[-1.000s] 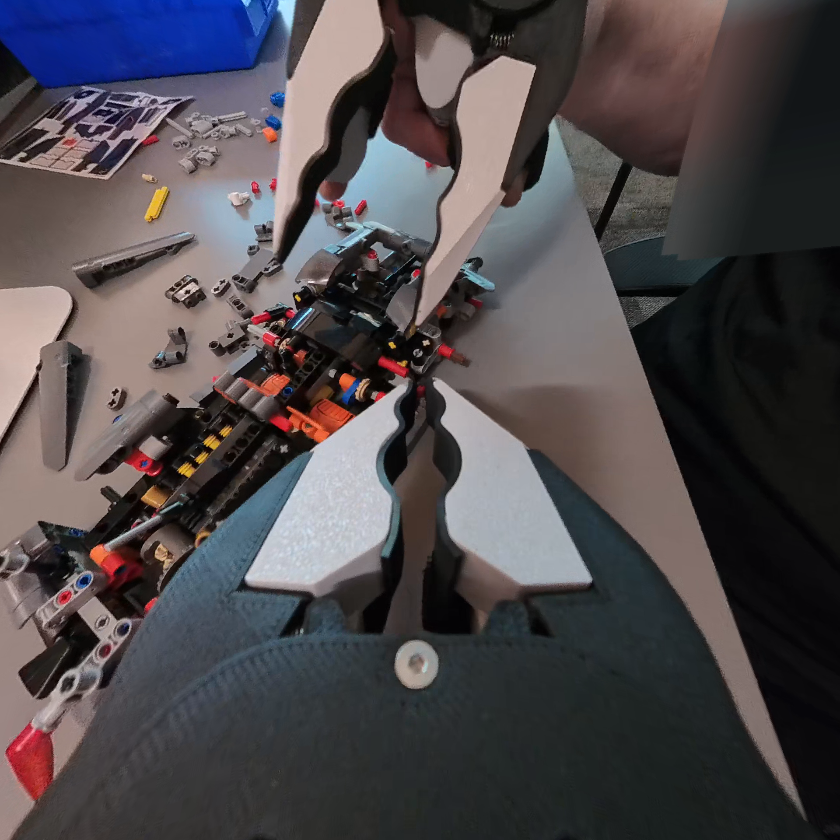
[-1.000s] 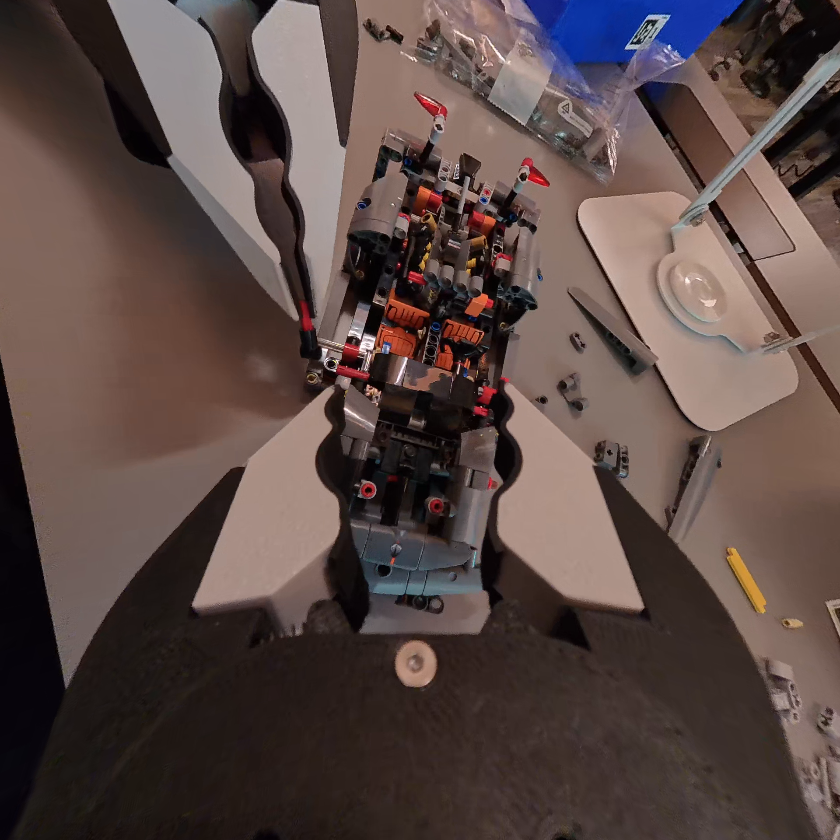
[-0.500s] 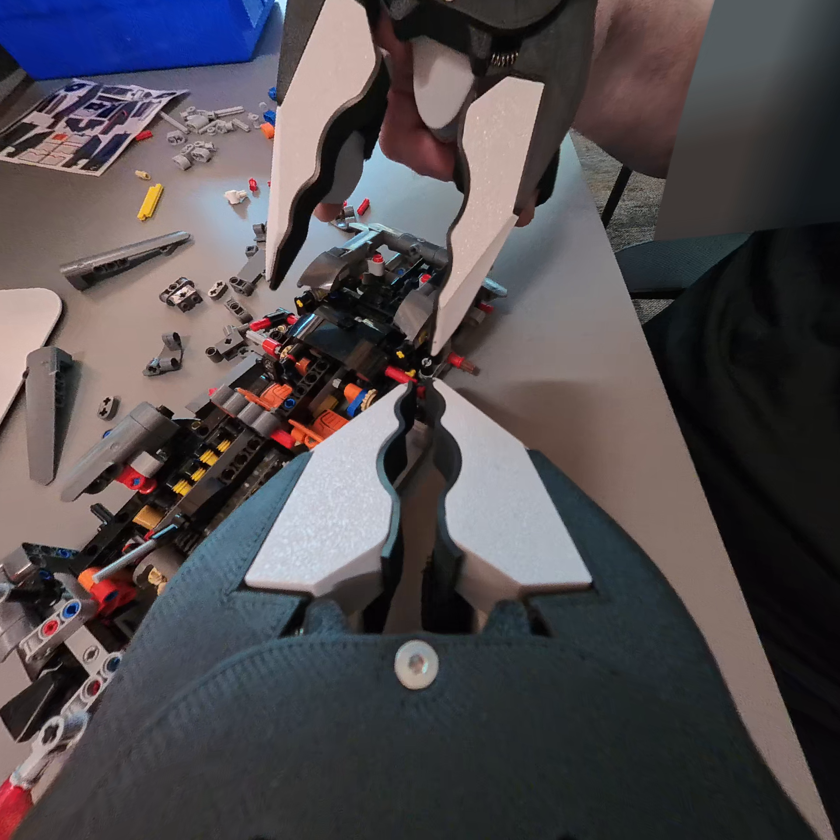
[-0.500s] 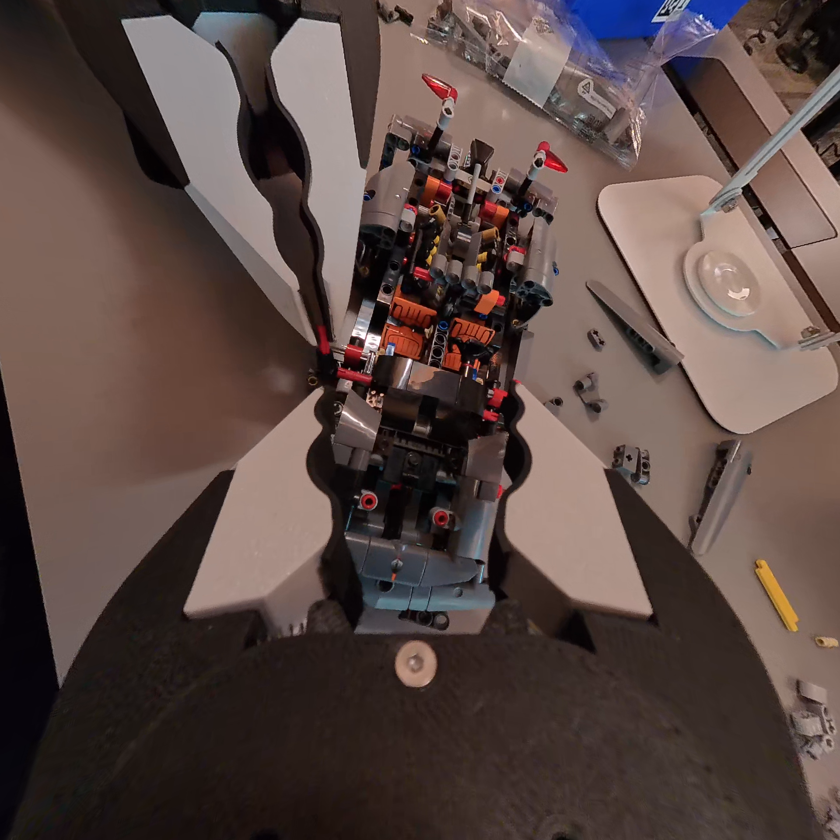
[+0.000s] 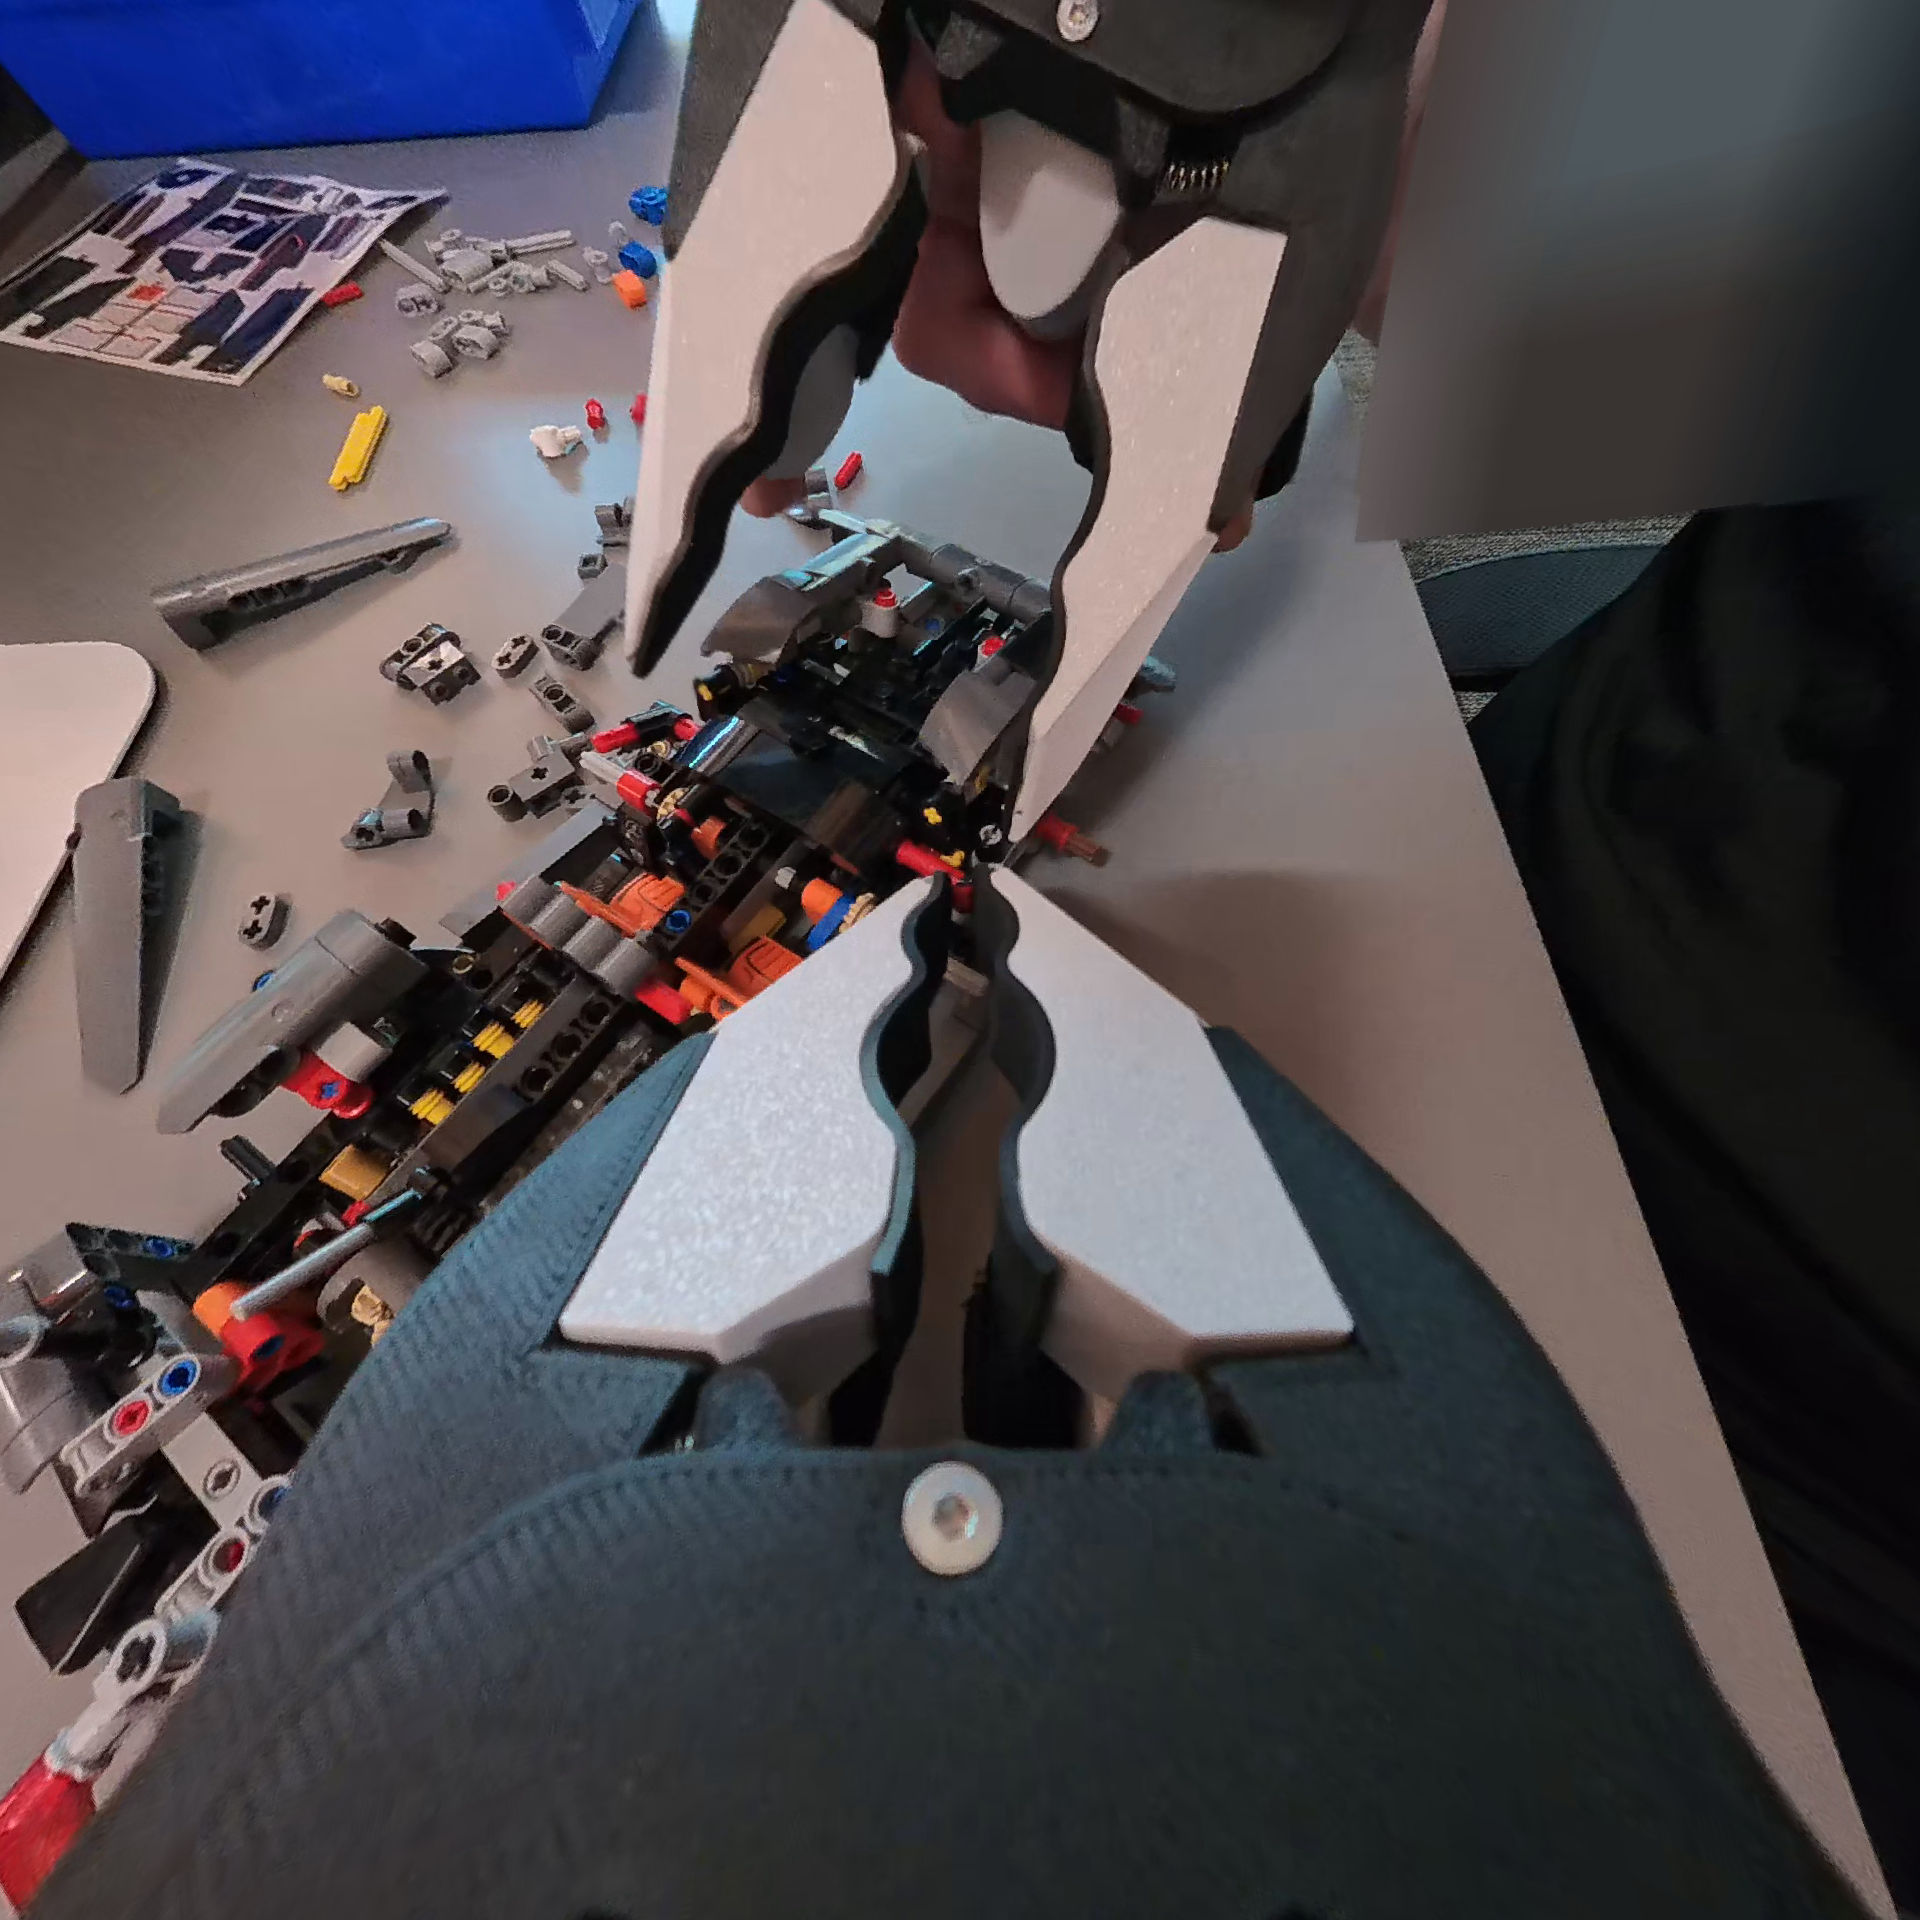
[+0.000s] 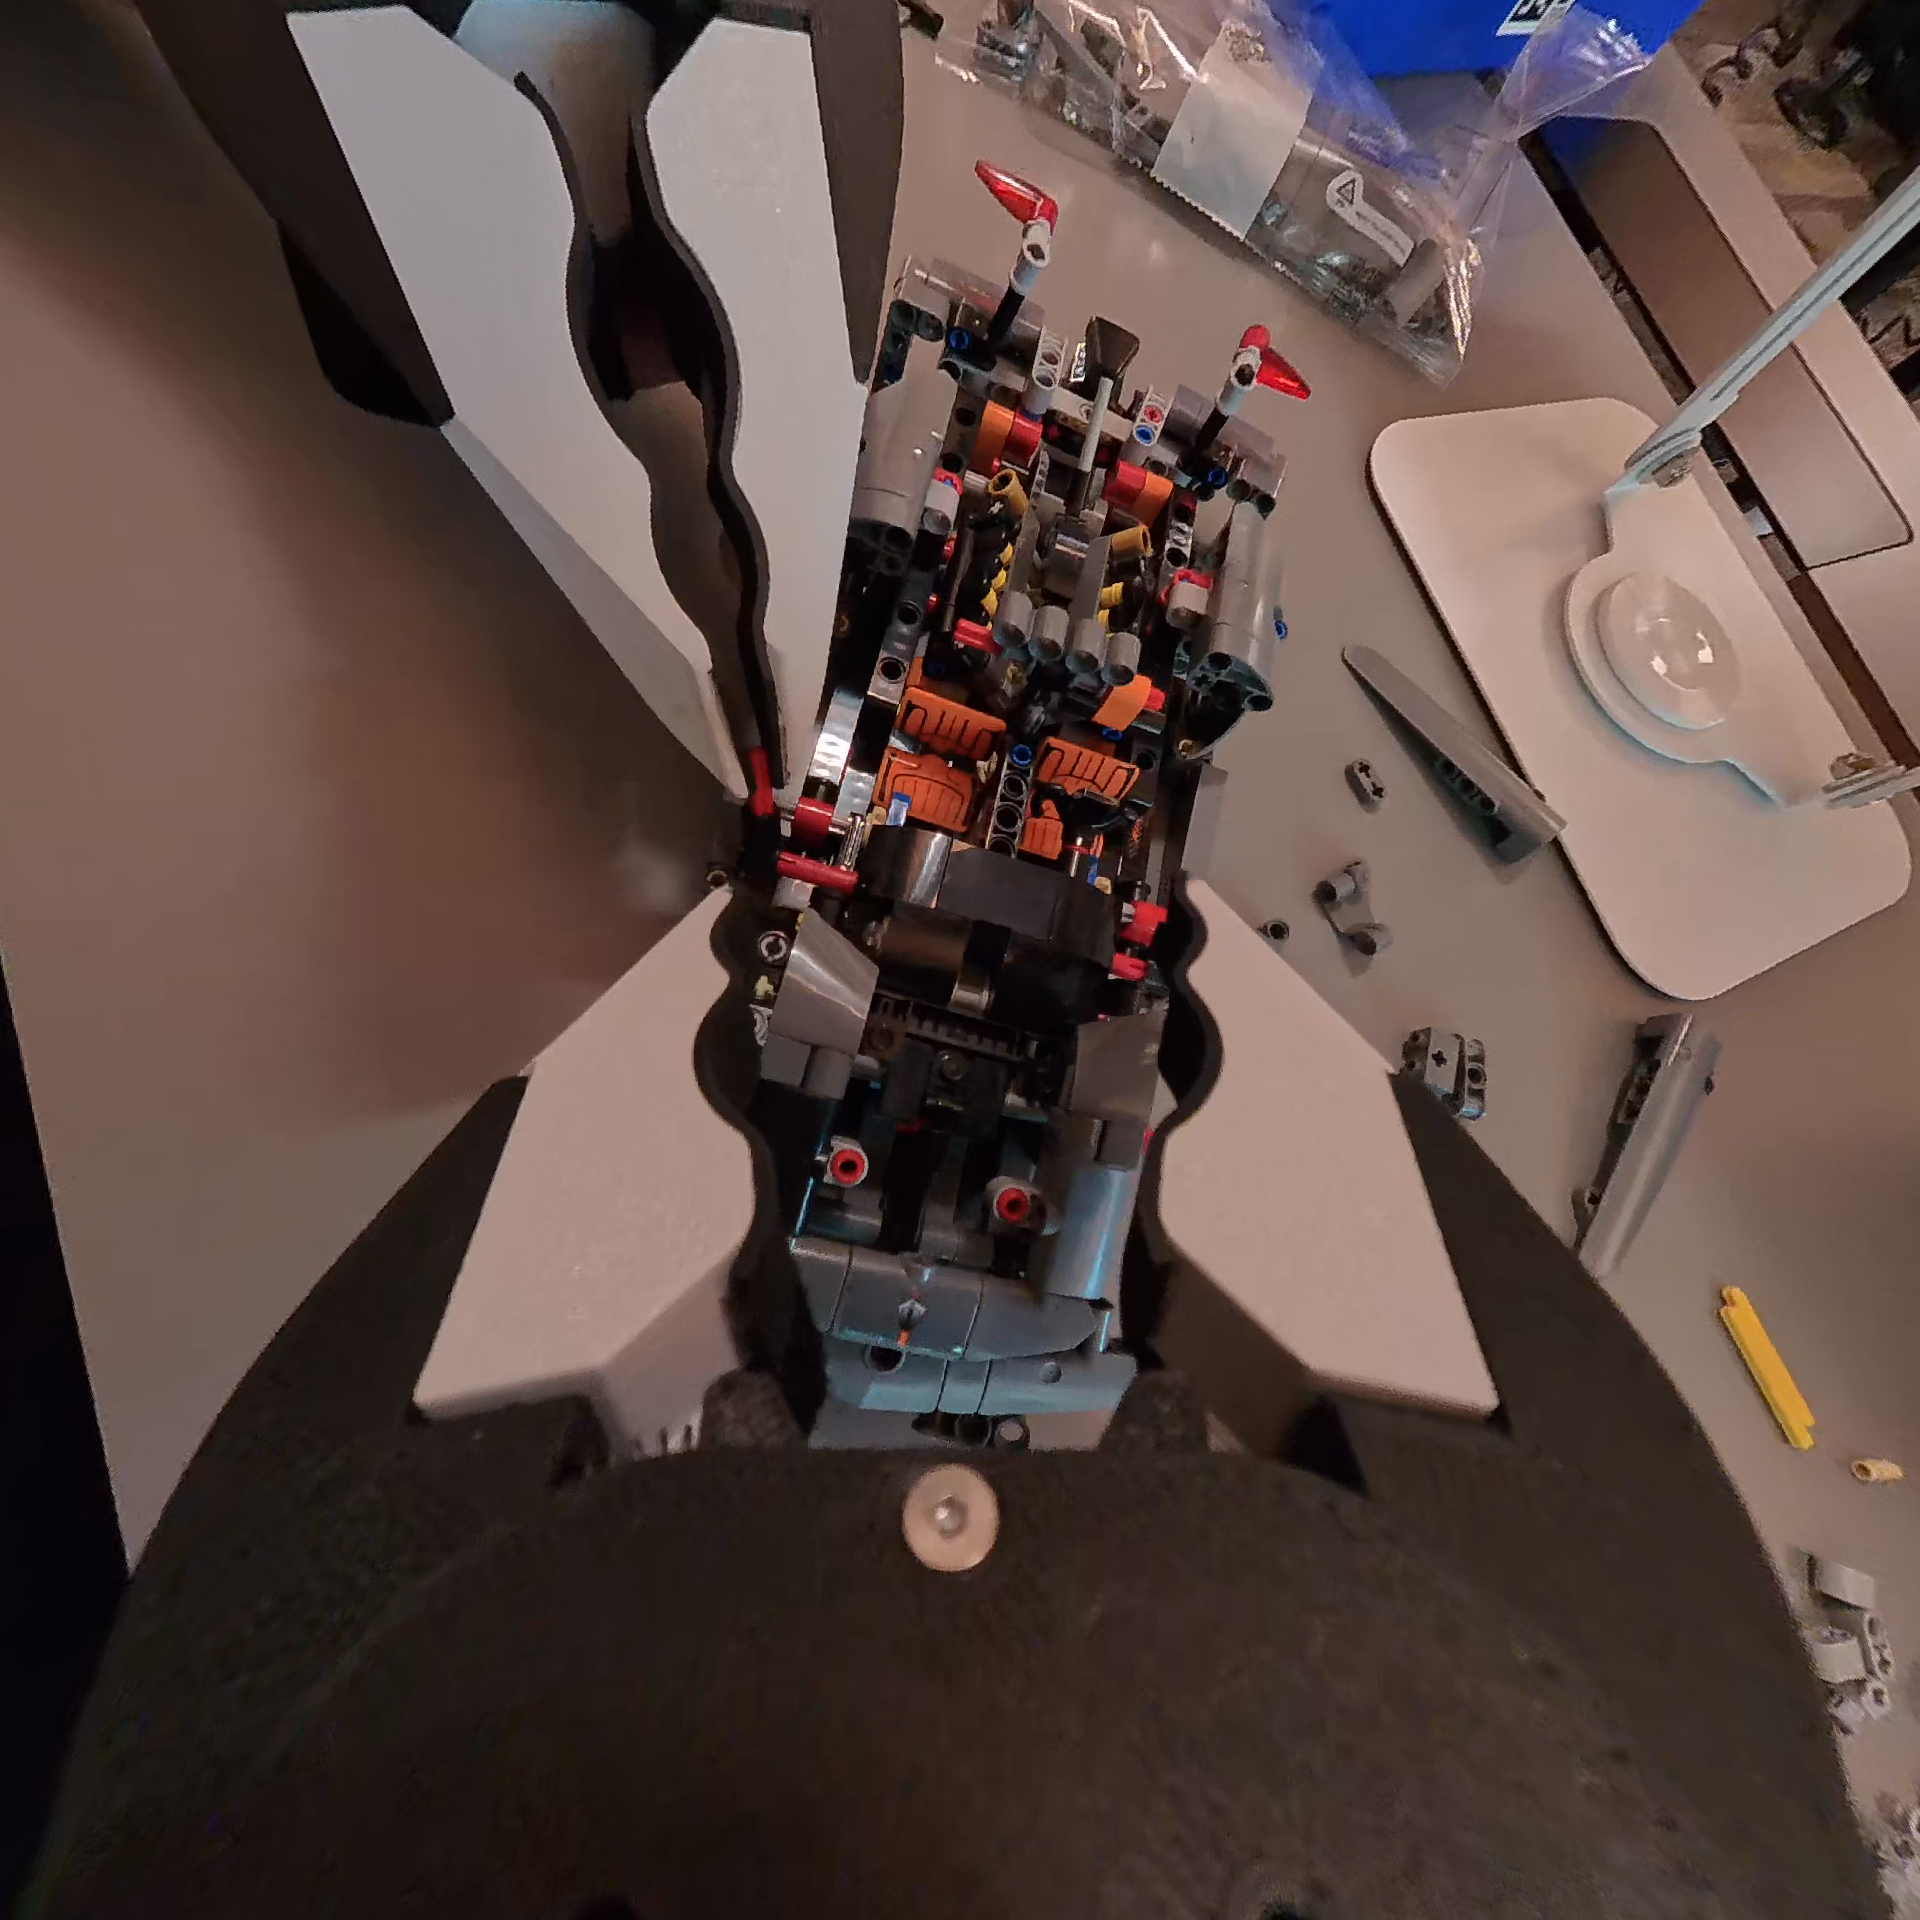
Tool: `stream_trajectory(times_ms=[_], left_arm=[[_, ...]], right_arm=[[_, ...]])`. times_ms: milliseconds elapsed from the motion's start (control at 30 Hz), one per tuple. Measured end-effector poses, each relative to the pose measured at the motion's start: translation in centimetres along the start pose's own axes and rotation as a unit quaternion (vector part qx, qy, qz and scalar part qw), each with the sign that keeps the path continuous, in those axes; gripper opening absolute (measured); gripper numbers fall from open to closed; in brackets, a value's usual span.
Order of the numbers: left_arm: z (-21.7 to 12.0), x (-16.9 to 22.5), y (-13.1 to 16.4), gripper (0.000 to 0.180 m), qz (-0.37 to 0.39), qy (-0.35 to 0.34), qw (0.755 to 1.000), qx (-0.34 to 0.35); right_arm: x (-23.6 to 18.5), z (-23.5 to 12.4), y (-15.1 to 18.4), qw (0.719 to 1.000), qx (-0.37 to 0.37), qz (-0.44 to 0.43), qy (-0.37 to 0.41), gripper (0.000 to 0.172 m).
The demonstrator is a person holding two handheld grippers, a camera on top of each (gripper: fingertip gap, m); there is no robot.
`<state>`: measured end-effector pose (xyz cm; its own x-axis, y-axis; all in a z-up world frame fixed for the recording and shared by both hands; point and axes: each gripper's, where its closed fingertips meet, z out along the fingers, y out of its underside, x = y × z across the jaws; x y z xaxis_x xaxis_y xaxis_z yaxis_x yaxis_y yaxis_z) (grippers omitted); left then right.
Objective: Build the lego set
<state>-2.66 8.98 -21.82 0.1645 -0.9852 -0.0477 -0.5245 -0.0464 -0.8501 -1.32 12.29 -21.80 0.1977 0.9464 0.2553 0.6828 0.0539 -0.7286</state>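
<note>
The left gripper (image 5: 964, 883) is closed on a small red pin (image 5: 966, 894) at the near side edge of the brick-built car model (image 5: 727, 883), centre of frame. The right gripper (image 6: 951, 935) is spread wide, its fingers (image 6: 623, 1091) straddling the model's front end on the grey table (image 6: 312, 831), pad contact not discernible. Loose grey parts (image 5: 436, 665) lie at left

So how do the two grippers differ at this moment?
The left gripper has its fingers nearly together, pinching a small red pin at the brick-built car's side. The right gripper is spread wide, straddling the car's front. Both have grey fingers with wavy dark pads.
</note>
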Motion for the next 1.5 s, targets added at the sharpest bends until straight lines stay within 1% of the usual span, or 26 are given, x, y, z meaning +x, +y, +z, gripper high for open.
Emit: stream_trajectory(times_ms=[67, 167, 267, 367, 467, 567, 700, 767, 1167, 1300, 1500], left_arm=[[0.0, -0.1, 0.0, 0.002, 0.001, -0.001, 1.000, -0.005], [0.0, -0.2, 0.0, 0.002, -0.004, 0.000, 1.000, -0.015], [0.0, -0.2, 0.0, 0.002, -0.008, 0.006, 1.000, -0.026], [0.1, -0.4, 0.0, 0.002, -0.023, 0.018, 0.999, -0.035], [0.2, -0.6, 0.0, 0.002, -0.034, 0.028, 0.998, -0.044], [0.2, -0.7, -0.1, 0.002, -0.036, 0.038, 0.997, -0.051], [0.4, -1.0, -0.2, 0.001, -0.038, 0.045, 0.997, -0.055], [0.4, -1.1, -0.2, 0.001, -0.035, 0.045, 0.997, -0.054], [0.6, -1.9, -0.5, 0.001, -0.043, 0.053, 0.997, -0.041], [0.7, -2.1, -0.6, 0.001, -0.035, 0.050, 0.997, -0.045], [0.7, -2.1, -0.6, 0.002, -0.004, 0.045, 0.997, -0.061]], right_arm=[[-0.2, 0.1, -0.1, 1.000, -0.005, 0.001, -0.002, 0.079], [-1.0, 0.3, -0.6, 1.000, -0.011, -0.010, -0.005, 0.072], [-1.1, 0.6, -0.6, 0.999, -0.026, -0.023, 0.021, 0.063], [-0.9, 0.7, -0.5, 0.998, -0.036, -0.009, 0.044, 0.064], [-0.4, 0.8, 0.0, 0.997, -0.052, 0.017, 0.062, 0.073], [-0.6, 1.0, 0.4, 0.996, -0.057, 0.053, 0.052, 0.075], [0.2, 1.2, 0.9, 0.994, -0.068, 0.070, 0.058, 0.073], [0.2, 1.3, 1.0, 0.994, -0.073, 0.067, 0.056, 0.069], [0.6, 1.4, 1.0, 0.992, -0.086, 0.076, 0.048, 0.063], [0.7, 1.3, 0.9, 0.992, -0.086, 0.078, 0.043, 0.061], [0.7, 1.4, 0.8, 0.992, -0.083, 0.087, 0.044, 0.063]])
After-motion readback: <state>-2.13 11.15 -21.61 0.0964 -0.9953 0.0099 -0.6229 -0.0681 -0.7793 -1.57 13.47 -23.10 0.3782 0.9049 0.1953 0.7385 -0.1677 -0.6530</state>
